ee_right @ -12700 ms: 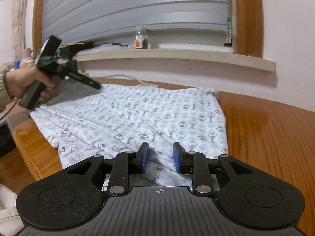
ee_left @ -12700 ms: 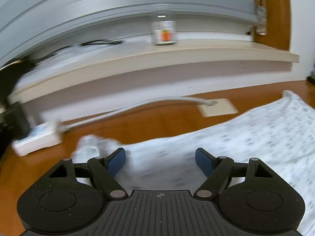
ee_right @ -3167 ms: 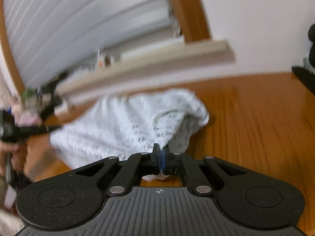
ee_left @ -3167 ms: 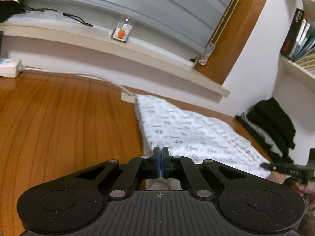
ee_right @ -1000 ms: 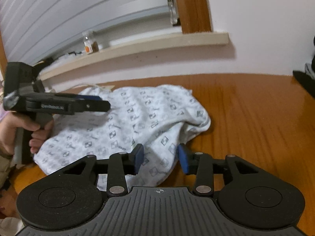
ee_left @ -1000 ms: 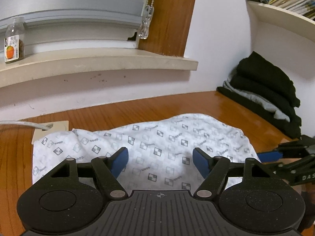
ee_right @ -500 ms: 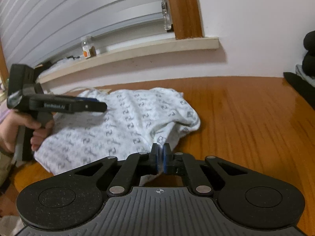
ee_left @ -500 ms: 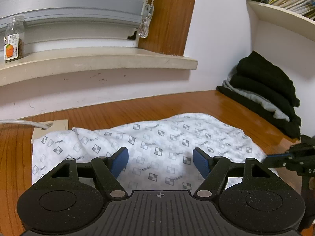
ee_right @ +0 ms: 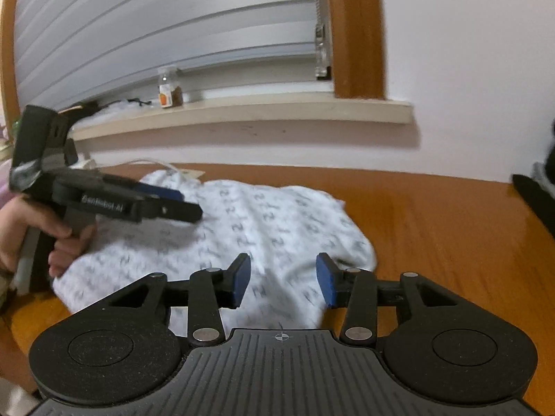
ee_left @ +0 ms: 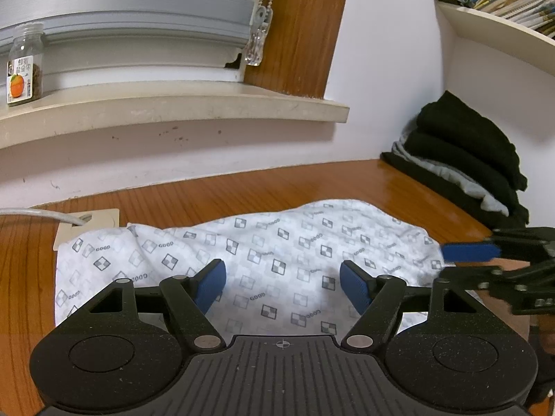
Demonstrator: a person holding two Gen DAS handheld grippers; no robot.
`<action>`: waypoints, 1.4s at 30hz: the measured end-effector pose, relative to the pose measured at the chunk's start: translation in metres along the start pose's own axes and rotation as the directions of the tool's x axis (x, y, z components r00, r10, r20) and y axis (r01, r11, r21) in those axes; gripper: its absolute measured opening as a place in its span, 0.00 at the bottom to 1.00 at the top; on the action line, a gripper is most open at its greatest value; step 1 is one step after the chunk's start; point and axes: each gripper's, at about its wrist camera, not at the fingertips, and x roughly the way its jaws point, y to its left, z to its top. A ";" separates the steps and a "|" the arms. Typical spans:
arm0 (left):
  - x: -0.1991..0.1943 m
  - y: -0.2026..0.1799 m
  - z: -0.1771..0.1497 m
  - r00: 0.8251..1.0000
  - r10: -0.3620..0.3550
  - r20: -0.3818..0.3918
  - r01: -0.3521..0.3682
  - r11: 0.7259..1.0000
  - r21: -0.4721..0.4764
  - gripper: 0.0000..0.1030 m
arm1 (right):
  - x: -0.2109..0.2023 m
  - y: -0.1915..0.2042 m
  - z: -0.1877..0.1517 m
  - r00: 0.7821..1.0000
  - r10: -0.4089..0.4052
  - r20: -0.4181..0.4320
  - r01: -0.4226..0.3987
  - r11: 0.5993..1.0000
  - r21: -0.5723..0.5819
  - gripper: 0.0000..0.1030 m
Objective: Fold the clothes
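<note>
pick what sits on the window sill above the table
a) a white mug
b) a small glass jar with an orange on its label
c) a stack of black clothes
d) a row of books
b: a small glass jar with an orange on its label stands on the window sill; the black clothes lie on the table by the wall.

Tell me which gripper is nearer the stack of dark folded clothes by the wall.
Right. The right gripper hovers at the patterned garment's end closest to the dark stack. The left gripper hangs over the garment's middle, farther from it.
</note>
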 end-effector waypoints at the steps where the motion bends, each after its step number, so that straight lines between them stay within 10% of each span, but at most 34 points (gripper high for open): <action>1: 0.000 0.000 0.000 1.000 -0.001 0.000 0.001 1.000 -0.001 0.74 | 0.007 0.002 0.001 1.000 0.013 -0.014 -0.013 1.000 0.000 0.42; 7: -0.009 0.007 0.003 1.000 0.000 0.019 0.001 1.000 -0.029 0.76 | 0.022 -0.009 -0.005 0.996 0.021 -0.092 -0.021 1.000 -0.004 0.42; 10: -0.026 0.027 0.011 0.997 -0.015 0.076 0.021 0.996 -0.082 0.77 | 0.025 -0.010 -0.005 0.988 -0.123 -0.096 0.108 0.983 -0.147 0.15; 15: -0.039 0.064 0.021 0.994 0.068 0.084 -0.061 0.995 -0.079 0.78 | 0.024 -0.032 0.011 0.976 -0.178 -0.124 0.160 0.977 -0.139 0.18; 23: -0.020 0.120 0.015 0.992 0.124 -0.001 -0.122 0.976 -0.179 0.73 | 0.030 -0.046 0.042 0.995 -0.058 -0.086 0.056 0.998 -0.031 0.39; 35: -0.005 0.115 0.010 0.996 0.001 -0.084 -0.010 0.995 -0.102 0.71 | 0.116 -0.085 0.058 0.964 0.202 -0.172 -0.180 0.974 0.138 0.53; 42: 0.010 0.111 0.013 0.991 -0.084 -0.103 0.073 0.992 -0.102 0.27 | 0.118 -0.088 0.051 0.942 0.306 -0.138 -0.271 0.936 0.225 0.28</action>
